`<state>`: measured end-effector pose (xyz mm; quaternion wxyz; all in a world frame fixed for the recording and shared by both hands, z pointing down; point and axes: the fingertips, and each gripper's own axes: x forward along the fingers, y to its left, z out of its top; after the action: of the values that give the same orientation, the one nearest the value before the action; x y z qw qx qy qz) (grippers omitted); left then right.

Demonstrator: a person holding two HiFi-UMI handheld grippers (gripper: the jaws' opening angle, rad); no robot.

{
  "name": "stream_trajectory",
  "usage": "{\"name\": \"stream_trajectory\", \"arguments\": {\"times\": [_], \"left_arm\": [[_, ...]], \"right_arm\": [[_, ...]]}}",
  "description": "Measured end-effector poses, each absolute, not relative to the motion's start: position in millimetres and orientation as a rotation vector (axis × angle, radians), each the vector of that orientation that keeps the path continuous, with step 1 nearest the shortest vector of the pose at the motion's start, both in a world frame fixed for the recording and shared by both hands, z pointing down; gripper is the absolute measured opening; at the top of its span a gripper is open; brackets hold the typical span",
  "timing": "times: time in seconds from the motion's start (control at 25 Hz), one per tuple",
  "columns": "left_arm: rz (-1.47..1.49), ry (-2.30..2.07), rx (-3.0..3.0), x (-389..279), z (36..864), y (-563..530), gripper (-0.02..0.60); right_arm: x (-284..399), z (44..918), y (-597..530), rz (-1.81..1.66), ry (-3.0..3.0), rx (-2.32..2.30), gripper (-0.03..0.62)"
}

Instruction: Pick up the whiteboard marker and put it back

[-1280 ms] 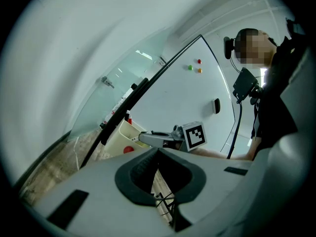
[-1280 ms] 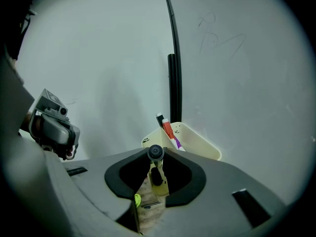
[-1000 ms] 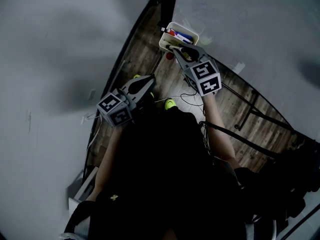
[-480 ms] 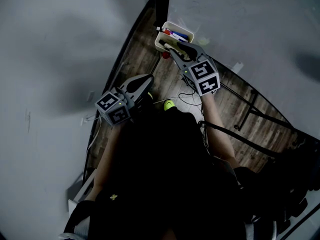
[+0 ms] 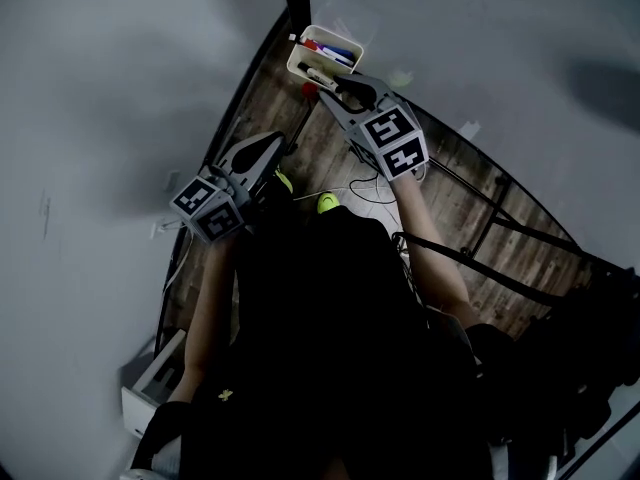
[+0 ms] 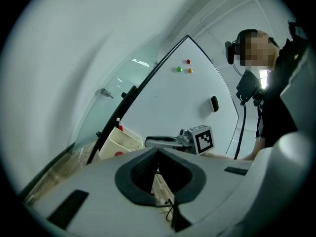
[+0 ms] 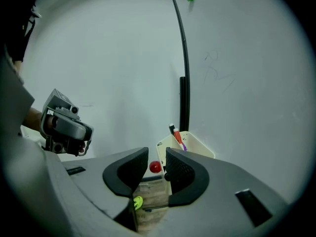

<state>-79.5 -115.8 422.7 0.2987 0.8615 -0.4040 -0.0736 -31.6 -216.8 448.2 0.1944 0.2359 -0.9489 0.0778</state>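
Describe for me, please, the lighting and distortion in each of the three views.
Head view: dim and underexposed, the person's clothing nearly black. Left gripper view: bright, fisheye bending the whiteboard frame, black corners. Right gripper view: evenly lit, same fisheye.

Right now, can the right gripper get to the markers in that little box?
Probably yes. The right gripper sits just in front of the box, jaws apart and empty, with nothing between it and the markers sticking up inside.
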Motion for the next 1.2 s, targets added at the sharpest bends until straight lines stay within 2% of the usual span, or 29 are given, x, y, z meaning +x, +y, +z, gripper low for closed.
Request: {"name": "stream_trajectory", "arguments": {"times": [0.44,0.68,1.2], "left_arm": [[-0.153,-1.082,2.310,-45,411,-106,0.012],[-0.114,-1.038,2.308,-32,420,-114,0.013],[-0.124,-0.999,2.288,-31,431,-106,0.013]], "right_arm": [[9,443,-192,0.265,-2.708,0.673,0.087],[27,445,-192,0.309,-2.724,0.723,0.002],[38,466,-167,0.377,-2.683,0.726,-0.002]]}}
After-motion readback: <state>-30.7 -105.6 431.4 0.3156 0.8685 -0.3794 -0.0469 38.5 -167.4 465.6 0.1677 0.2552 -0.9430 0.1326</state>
